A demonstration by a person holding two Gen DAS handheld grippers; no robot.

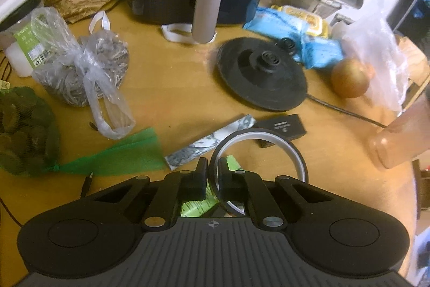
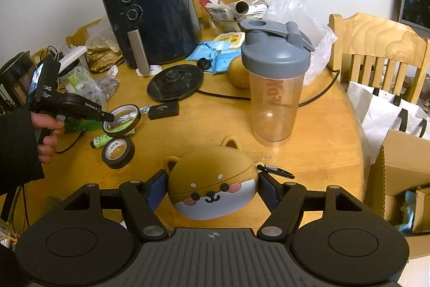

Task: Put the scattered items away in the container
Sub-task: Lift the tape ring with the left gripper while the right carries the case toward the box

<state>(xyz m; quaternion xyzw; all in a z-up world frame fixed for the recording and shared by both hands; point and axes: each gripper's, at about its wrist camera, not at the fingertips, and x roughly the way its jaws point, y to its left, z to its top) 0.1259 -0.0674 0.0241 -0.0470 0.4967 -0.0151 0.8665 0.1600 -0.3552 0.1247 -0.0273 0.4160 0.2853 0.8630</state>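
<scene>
On the round wooden table | my left gripper pinches the rim of a clear-cored tape ring, tilted up | my right gripper clamps a dog-faced case | 1 black tape roll lies flat near the shaker bottle.

White lettering reading "DAS" marks the rear block of the black handheld left gripper, with a smaller line along its side that looks like "GenRobot.AI". Reddish letters on the clear plastic shaker bottle with the grey lid appear reversed through its wall and cannot be made out. The small flat black box on the round wooden table bears faint white print too small to read, as does the green label on the clear plastic jar.
</scene>
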